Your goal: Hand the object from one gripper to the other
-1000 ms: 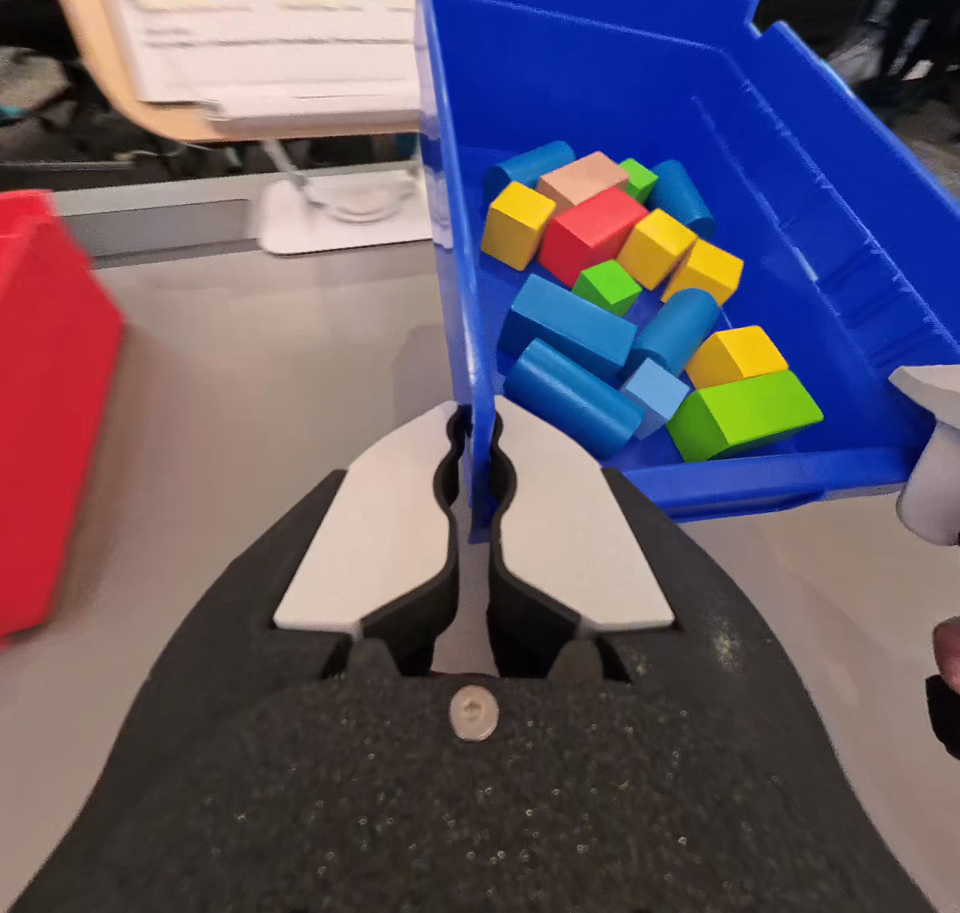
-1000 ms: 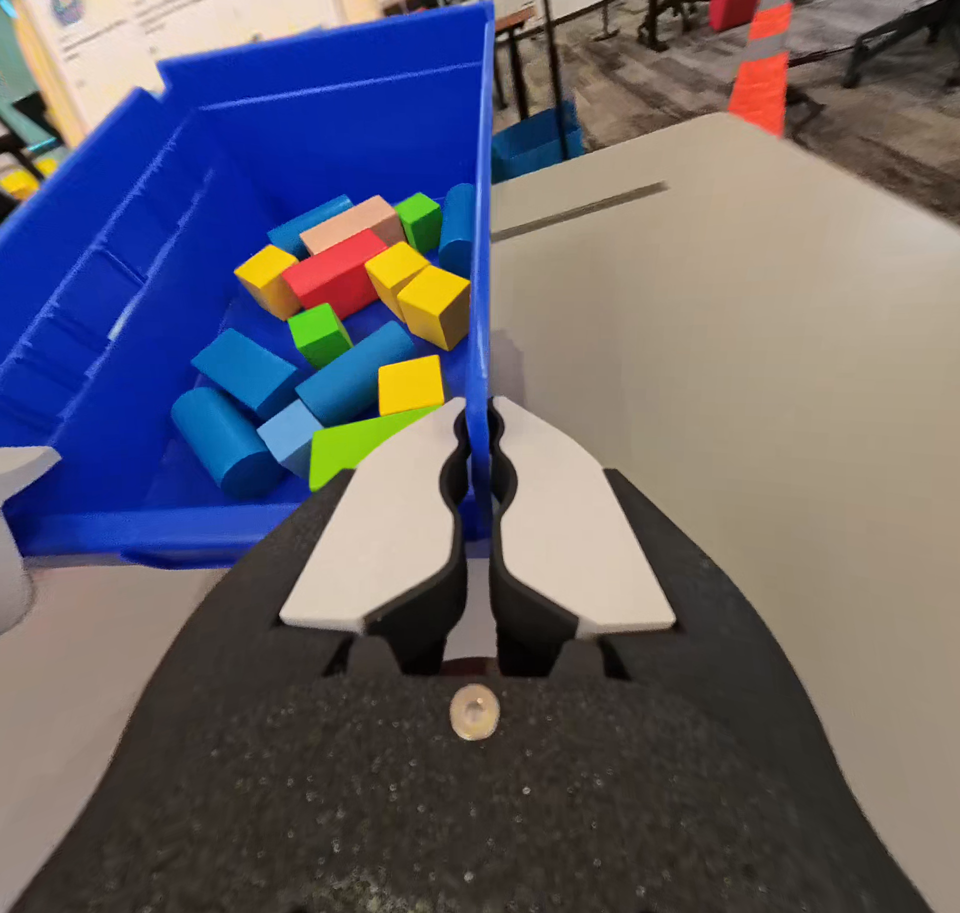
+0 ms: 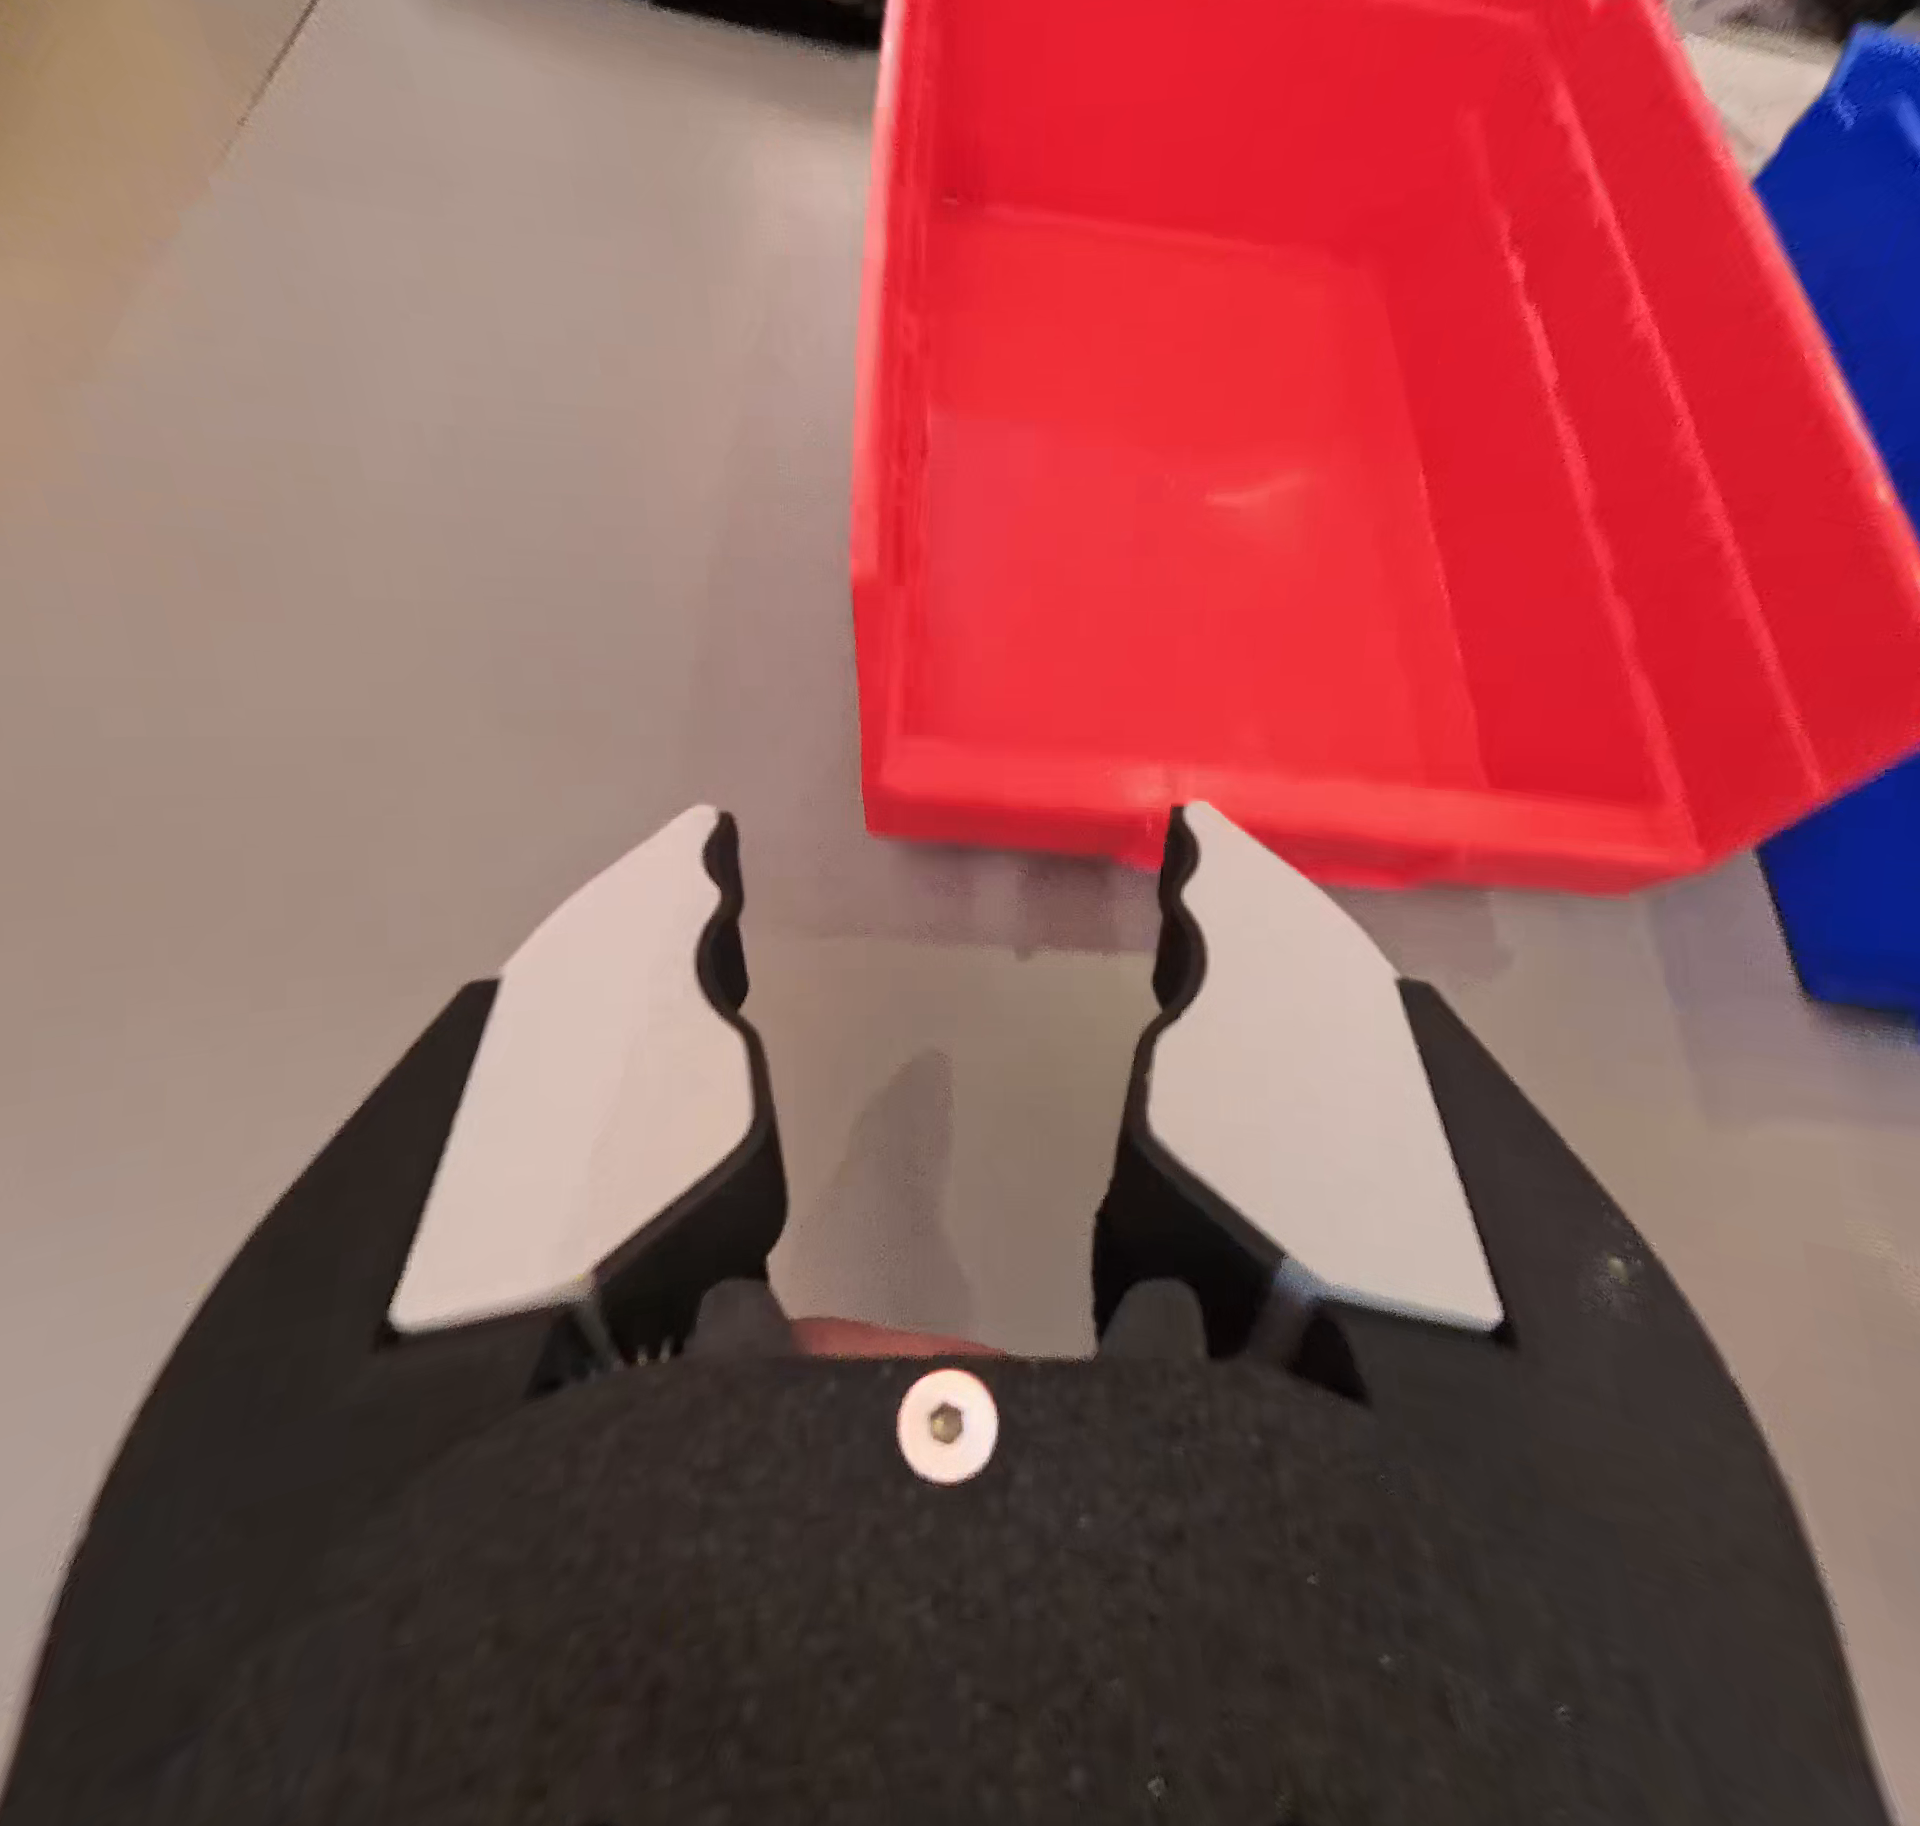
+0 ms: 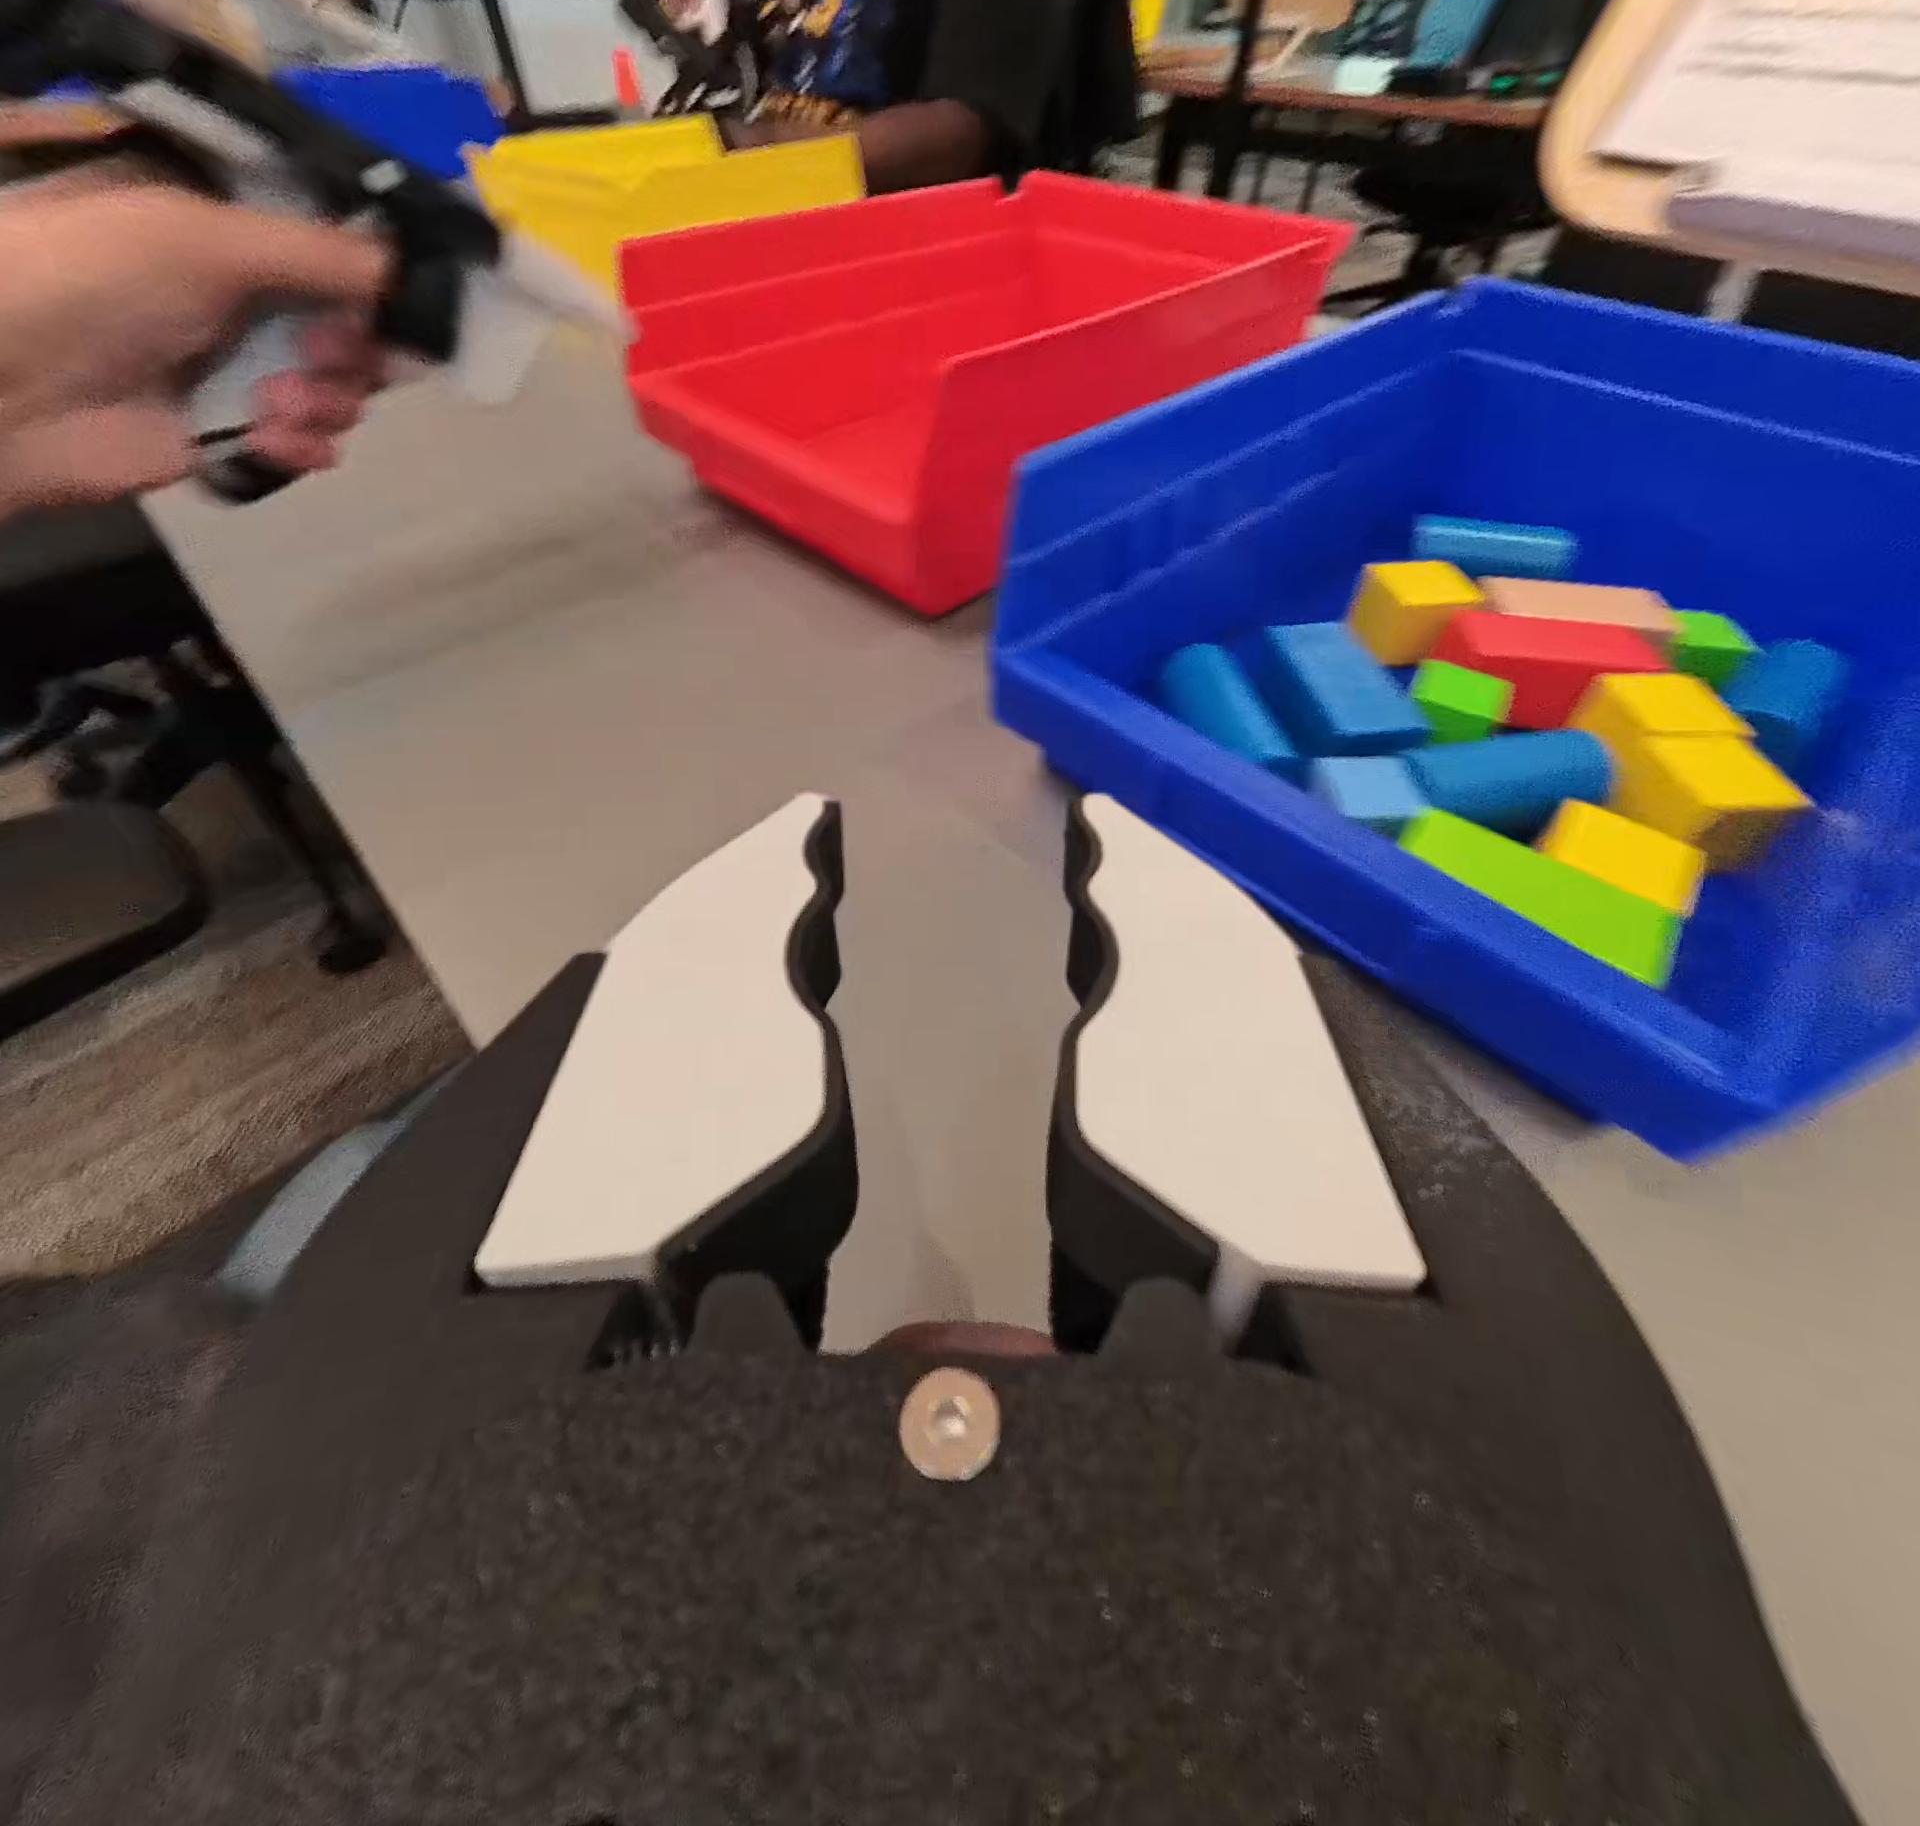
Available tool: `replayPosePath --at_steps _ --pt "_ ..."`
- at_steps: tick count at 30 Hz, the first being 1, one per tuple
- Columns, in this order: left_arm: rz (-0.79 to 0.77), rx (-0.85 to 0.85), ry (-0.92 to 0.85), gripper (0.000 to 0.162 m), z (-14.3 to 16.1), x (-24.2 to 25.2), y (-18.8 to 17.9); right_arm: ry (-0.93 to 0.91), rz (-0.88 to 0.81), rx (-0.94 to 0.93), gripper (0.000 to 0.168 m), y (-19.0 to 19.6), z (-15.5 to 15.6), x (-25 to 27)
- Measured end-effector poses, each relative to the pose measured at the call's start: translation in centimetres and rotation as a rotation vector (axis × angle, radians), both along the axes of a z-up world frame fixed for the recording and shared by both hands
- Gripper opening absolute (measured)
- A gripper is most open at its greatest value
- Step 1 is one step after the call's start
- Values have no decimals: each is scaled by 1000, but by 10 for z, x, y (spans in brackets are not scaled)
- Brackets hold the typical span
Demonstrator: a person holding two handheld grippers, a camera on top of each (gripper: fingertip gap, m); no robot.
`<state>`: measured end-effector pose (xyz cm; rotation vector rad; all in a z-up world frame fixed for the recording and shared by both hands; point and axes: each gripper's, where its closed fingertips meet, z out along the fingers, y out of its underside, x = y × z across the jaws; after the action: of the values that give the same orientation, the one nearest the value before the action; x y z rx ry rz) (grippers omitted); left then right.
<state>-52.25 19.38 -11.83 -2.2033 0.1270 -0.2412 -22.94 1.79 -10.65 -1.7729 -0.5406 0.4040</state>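
Note:
My left gripper (image 3: 951, 820) is open and empty, hanging over the grey table just in front of an empty red bin (image 3: 1195, 488). My right gripper (image 4: 951, 815) is open and empty, to the left of a blue bin (image 4: 1195, 737) that holds several coloured wooden blocks (image 4: 1538, 727). The left gripper also shows blurred in the right wrist view (image 4: 520, 322), held by a hand (image 4: 135, 322) at the far left. The red bin (image 4: 935, 374) stands behind and left of the blue bin. A corner of the blue bin shows in the left wrist view (image 3: 1849, 322).
A yellow bin (image 4: 665, 181) and another blue bin (image 4: 405, 114) stand farther back on the table (image 4: 582, 696). A person sits behind them. The table's left edge (image 4: 312, 737) drops to carpet floor with a chair base. A stand with papers (image 4: 1766, 93) is at the right.
Both grippers let go of the blue bin's side walls and opened. The left swung over to face the red bin; the right pulled back and to the bin's left.

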Motion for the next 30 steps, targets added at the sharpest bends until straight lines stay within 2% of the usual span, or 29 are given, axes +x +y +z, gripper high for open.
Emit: replayPosePath --at_steps 3,5,6,10,14,18,20,21,22,23,24,27,30 --pt "-4 -42 -21 67 -15 -2 33 -83 66 -38 43 -3 -11 -42" --pt "-40 -29 -61 23 -15 7 42 -112 78 -42 44 -3 -15 -59" --pt "-22 -18 -50 6 -15 4 44 -122 66 -40 45 0 -16 -64" --pt "37 5 5 2 -20 -3 23 -92 -27 -91 56 23 -20 -77" --pt "91 8 42 2 -20 -12 -30 -23 -124 -164 55 51 -25 -95" --pt "147 20 42 2 -20 -21 -91 18 -125 -195 54 62 -26 -124" --pt "154 26 41 2 -19 -20 -115 -8 -141 -216 48 65 -35 -134" --pt "148 33 29 2 -18 -18 -125 -40 -165 -234 33 66 -42 -135" --pt "147 47 19 4 -15 -16 -132 -42 -177 -253 37 65 -44 -137" --pt "154 65 44 4 -10 -17 -139 -25 -202 -275 29 63 -42 -134" --pt "148 104 89 4 1 -17 -146 7 -237 -314 8 61 -39 -127" --pt "127 252 215 4 67 -8 -168 60 -209 -168 4 48 18 -119" --pt "136 427 288 4 158 7 -187 161 -196 -54 5 31 95 -108"
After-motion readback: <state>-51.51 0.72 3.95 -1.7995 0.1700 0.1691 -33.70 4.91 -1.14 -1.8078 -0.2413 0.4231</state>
